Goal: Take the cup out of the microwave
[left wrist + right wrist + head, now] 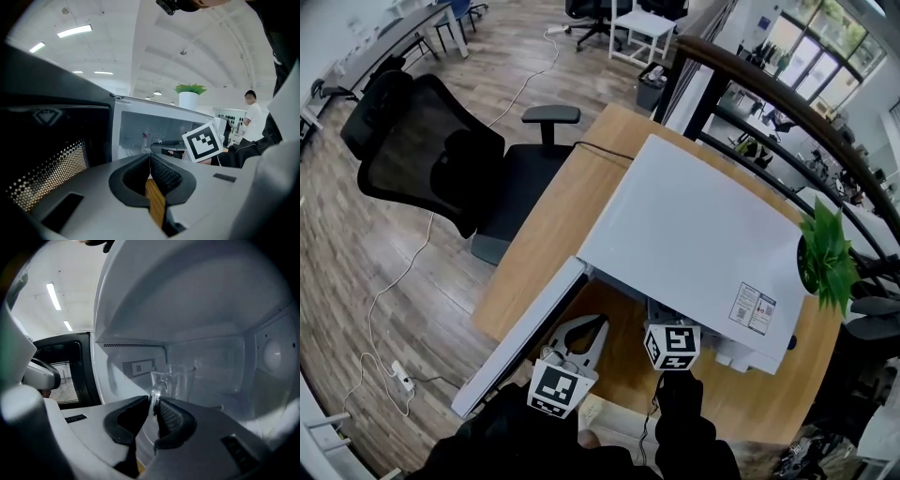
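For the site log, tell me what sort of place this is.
Probably an open-plan office: a black mesh swivel chair beside a wooden desk, a white table farther off, and long ceiling lights.

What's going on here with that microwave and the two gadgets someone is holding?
A person is working at a white microwave on a wooden desk, with its door swung open, and holds a pair of tongs in each hand. The right tongs reach into the oven and are closed on the handle of a clear glass cup, which is not yet out. The left tongs are shut and empty, outside beside the open door.
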{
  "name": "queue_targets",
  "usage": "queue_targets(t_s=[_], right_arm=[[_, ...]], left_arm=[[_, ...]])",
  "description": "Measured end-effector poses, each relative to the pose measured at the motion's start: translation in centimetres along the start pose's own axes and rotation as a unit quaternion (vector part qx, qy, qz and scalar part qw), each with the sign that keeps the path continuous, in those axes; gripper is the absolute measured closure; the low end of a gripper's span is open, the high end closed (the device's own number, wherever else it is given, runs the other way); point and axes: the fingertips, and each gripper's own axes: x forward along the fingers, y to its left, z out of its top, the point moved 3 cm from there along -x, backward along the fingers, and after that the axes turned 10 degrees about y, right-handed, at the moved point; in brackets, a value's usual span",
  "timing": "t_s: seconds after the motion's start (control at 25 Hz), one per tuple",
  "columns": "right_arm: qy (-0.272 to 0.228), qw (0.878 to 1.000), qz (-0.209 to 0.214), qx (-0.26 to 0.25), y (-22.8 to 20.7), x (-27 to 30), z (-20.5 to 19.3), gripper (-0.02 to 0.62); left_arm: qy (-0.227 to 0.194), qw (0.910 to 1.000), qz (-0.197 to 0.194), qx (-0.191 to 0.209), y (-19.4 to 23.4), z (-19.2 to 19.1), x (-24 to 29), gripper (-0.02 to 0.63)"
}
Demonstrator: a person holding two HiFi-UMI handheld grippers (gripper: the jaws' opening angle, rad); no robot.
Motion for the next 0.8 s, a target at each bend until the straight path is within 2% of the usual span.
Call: queue_targets(t_s=[0.08,0.48,0.8], right_arm=[[-0.001,1.0,-0.002,-0.002,0.0,0.1,0.1,0.552],[-0.029,0.999,0.02,0.002,1.3,-0.8,0.2,0.563],[-0.042,0.999,0.014,0.024,1.5,-2.4,0.2,0.565]], left_arm=[[0.001,1.0,0.0,0.0,0.0,0.0,0.0,0.581],[-0.001,1.0,0.0,0.004,-0.2,0.1,-0.4,0.581],[-0.007,0.9999,-0.001,0.012,-0.6,0.5,-1.3,0.581]])
